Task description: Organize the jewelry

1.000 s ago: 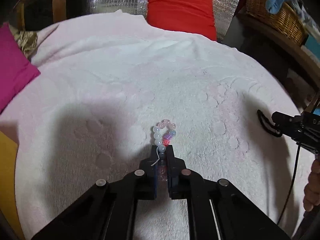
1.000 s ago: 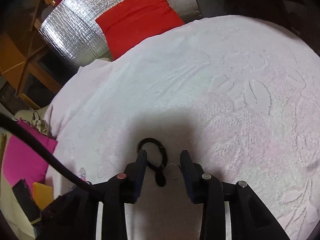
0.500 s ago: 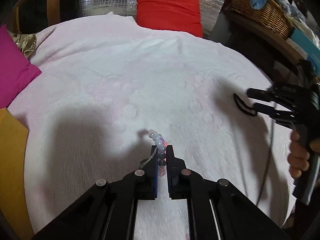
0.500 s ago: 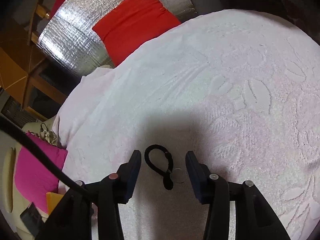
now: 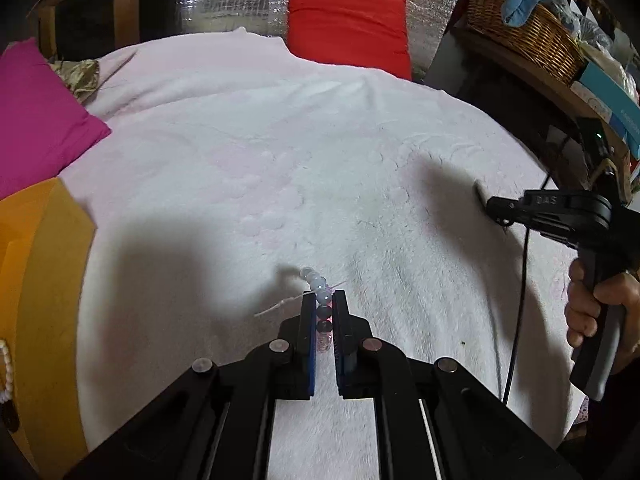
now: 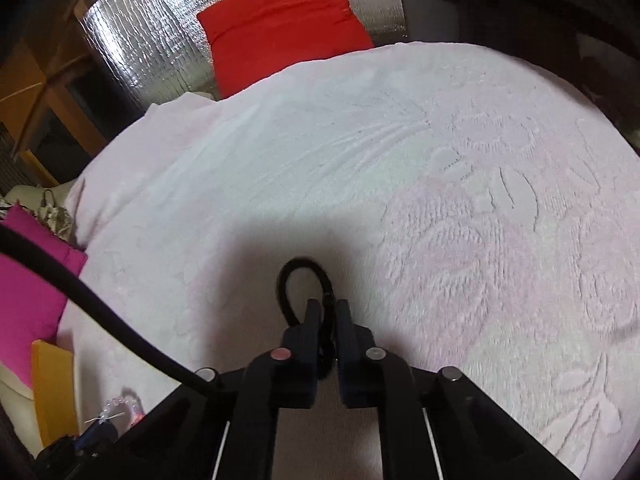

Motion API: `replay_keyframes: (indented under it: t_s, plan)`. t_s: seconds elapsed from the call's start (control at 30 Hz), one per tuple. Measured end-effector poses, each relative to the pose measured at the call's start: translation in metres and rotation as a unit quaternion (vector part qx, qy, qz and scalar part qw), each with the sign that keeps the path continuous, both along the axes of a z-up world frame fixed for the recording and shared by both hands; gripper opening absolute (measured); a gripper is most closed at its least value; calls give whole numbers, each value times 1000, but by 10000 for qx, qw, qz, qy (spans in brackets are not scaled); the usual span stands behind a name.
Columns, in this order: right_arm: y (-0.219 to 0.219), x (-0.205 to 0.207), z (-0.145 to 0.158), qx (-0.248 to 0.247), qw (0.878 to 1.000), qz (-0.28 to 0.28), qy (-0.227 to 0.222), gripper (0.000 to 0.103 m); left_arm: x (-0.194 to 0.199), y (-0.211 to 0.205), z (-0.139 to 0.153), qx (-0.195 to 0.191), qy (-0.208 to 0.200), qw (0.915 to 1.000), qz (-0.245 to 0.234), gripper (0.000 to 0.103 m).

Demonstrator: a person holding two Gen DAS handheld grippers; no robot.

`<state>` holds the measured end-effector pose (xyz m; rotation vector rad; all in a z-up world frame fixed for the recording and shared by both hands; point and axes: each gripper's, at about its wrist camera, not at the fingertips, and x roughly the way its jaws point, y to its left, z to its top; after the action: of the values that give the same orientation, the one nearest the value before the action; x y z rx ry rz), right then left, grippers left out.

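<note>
My left gripper [image 5: 323,295] is shut on a bracelet of clear, pink and blue beads [image 5: 319,287], held above the pale pink blanket [image 5: 260,152]; a white thread end sticks out to the left. My right gripper [image 6: 328,308] is shut on a black cord bracelet [image 6: 289,280], whose loop sticks out past the fingertips over the blanket. The right gripper also shows at the right of the left wrist view [image 5: 496,210]. The beads also show at the lower left of the right wrist view [image 6: 120,406].
An orange box [image 5: 44,264] lies at the left blanket edge with a pearl string [image 5: 5,372] on it. A magenta cushion [image 5: 36,116] lies far left, a red cushion [image 5: 348,24] at the back. A wicker basket [image 5: 524,32] stands on a shelf at right.
My right gripper has closed on the black cord bracelet, which lay between its open fingers before. My left gripper has carried the beads left, toward the orange box.
</note>
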<state>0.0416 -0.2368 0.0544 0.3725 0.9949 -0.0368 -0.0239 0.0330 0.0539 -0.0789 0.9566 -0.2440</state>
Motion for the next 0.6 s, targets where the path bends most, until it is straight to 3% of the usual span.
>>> replay_keyframes:
  t_s: [0.33, 0.53, 0.6]
  plan:
    - [7, -47, 23, 1322, 9904, 293, -283, 6, -30, 10, 17, -164, -250, 9993, 239, 8]
    - [-5, -58, 32, 1175, 9921, -104, -425, 10, -36, 19, 20, -222, -295, 9987, 357, 8]
    - [-10, -52, 26, 1111, 9932, -197, -272, 25, -33, 17, 18, -189, -287, 9989, 319, 8]
